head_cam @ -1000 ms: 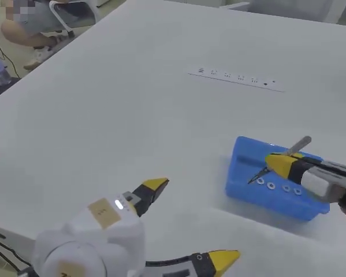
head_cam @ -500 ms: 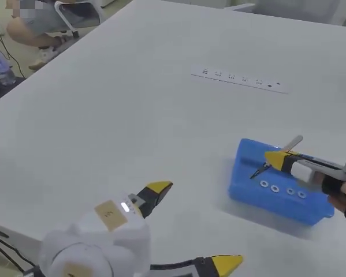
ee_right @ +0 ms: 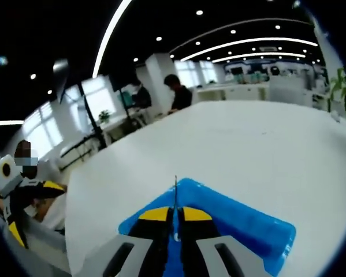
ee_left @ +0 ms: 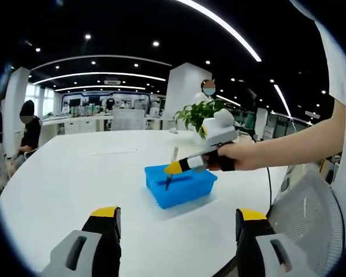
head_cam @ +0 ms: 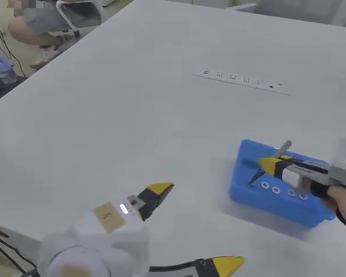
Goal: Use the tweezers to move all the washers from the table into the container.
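A blue container stands on the white table at the right, with several washers lying in a row inside it. My right gripper hovers over the container, shut on thin tweezers whose tips point down to the container's left end. The right gripper view shows the yellow jaws pressed together on the tweezers above the container. My left gripper rests low near the table's front edge, open and holding nothing. The left gripper view looks between its jaws at the container and the right gripper.
A flat white strip with small marks lies far back on the table. Beyond the table's left edge are a person's legs and a chair, with a bottle on the floor. A potted plant stands behind the container.
The right gripper has shifted slightly left and lower over the container, and the tweezers now stand steeper. The left gripper has stayed put.
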{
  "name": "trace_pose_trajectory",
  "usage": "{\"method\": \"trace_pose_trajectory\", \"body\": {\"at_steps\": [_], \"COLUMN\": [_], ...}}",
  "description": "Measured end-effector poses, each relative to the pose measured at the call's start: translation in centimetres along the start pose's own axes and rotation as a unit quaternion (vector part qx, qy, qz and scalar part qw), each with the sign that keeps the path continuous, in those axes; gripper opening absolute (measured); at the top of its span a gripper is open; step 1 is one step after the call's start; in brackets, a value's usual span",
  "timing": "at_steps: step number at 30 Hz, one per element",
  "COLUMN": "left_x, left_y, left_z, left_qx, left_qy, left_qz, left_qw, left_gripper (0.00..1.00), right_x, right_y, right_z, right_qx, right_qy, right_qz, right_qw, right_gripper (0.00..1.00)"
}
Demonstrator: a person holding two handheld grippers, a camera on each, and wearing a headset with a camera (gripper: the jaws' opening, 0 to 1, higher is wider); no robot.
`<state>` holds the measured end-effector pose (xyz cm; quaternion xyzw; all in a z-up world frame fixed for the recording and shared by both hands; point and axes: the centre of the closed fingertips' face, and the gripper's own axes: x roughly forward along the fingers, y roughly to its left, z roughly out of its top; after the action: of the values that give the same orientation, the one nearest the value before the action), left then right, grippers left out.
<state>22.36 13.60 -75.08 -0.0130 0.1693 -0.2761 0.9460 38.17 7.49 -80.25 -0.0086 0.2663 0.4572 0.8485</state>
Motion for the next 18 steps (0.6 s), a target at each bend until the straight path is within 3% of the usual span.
{"method": "trace_pose_trajectory", "body": {"at_steps": [4, 7, 11, 14, 18], "left_x": [0.0, -0.2, -0.4, -0.4, -0.5], "left_y": [0.0, 0.4, 0.5, 0.3, 0.3], "left_z": [0.0, 0.5, 0.9, 1.2, 0.9], "left_qx": [0.004, 0.007, 0.002, -0.011, -0.037], "left_qy": [0.002, -0.010, -0.021, -0.025, -0.008], "left_qz": [0.002, 0.015, 0.016, 0.008, -0.001], "left_qw": [1.0000, 0.9998, 0.9997, 0.9996, 0.9993], "left_gripper": [0.80, 0.81, 0.80, 0.79, 0.78], "right_x": [-0.3, -1.1, -2.9, -4.7, -6.7], "right_y": [0.8, 2.2, 3.7, 4.8, 6.2], "right_z": [0.4, 2.1, 3.8, 4.4, 3.8], "right_qx": [-0.036, -0.062, -0.090, -0.113, -0.142], "right_qy": [-0.003, -0.040, -0.063, -0.068, -0.052], "right_qz": [0.006, 0.025, 0.031, 0.036, 0.050], "right_qw": [0.9993, 0.9970, 0.9935, 0.9906, 0.9872], "right_gripper": [0.03, 0.03, 0.03, 0.03, 0.03]}}
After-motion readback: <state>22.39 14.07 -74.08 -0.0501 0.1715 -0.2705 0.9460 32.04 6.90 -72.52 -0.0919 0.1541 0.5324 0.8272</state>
